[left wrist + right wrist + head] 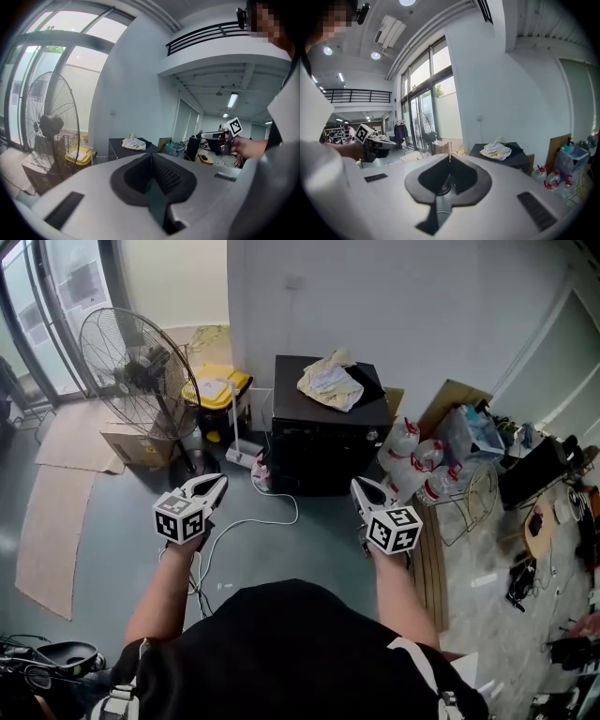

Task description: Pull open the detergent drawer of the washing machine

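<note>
The washing machine (pixel 323 442) is a black box against the white wall, with a crumpled pale cloth (pixel 330 381) on its top; it also shows as a dark block (pixel 123 147) (pixel 514 157) in both gripper views. No detergent drawer can be made out on it. My left gripper (pixel 220 481) (pixel 151 155) hangs shut and empty, short of the machine's left front. At the machine's right front, my right gripper (pixel 358 485) (pixel 450 157) is likewise shut with nothing in it. Neither touches the machine.
A tall standing fan (pixel 131 367) and a cardboard box (pixel 141 446) are at the left, a yellow-lidded bin (pixel 217 390) beside the machine. A white cable (pixel 272 517) trails over the floor. Water bottles (pixel 412 460), a wire rack and clutter crowd the right.
</note>
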